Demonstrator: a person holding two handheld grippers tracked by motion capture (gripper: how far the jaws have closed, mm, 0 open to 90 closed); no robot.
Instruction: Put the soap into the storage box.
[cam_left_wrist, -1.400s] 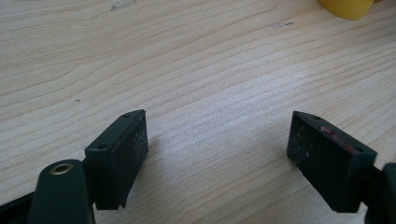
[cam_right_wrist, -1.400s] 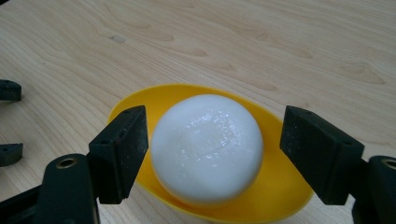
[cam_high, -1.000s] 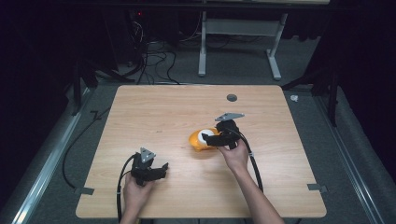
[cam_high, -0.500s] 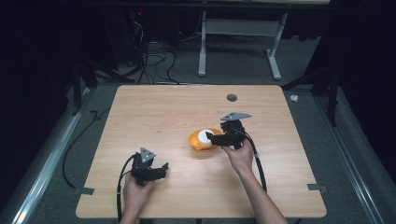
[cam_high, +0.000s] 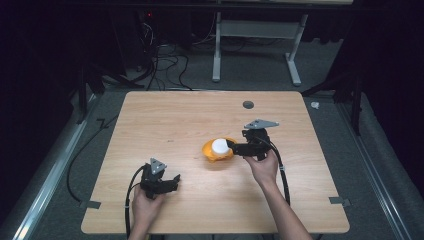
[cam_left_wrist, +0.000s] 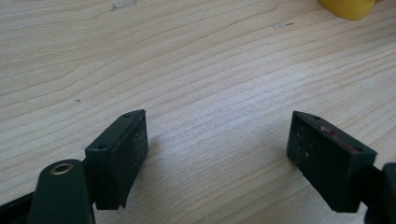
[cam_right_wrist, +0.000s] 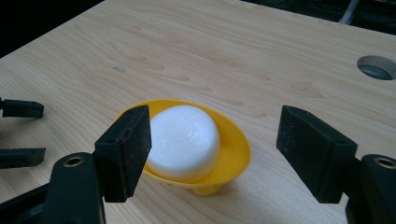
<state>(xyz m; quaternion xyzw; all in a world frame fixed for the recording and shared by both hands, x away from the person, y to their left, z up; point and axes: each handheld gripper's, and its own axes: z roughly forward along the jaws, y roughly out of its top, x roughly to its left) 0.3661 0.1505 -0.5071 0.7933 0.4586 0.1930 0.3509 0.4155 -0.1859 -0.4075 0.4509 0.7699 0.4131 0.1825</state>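
Jaws of right gripper (cam_right_wrist: 212, 154) just narrowing but not gripping, white puck (cam_right_wrist: 186, 140) in yellow dish (cam_right_wrist: 236, 149) ahead, untouched. Left gripper (cam_left_wrist: 217, 154) open, idle.

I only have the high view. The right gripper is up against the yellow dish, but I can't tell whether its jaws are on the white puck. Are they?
Observer: Not yet. The right gripper has just been closing its jaws, but in its own view they stand apart and neither pad presses on the white puck.
Operator: How does the puck sit?
Observer: Flat side down in the hollow of the yellow dish, which stands on a small foot.
Operator: And the left gripper?
Observer: The left gripper has its jaws wide open over the bare table, with nothing between them.
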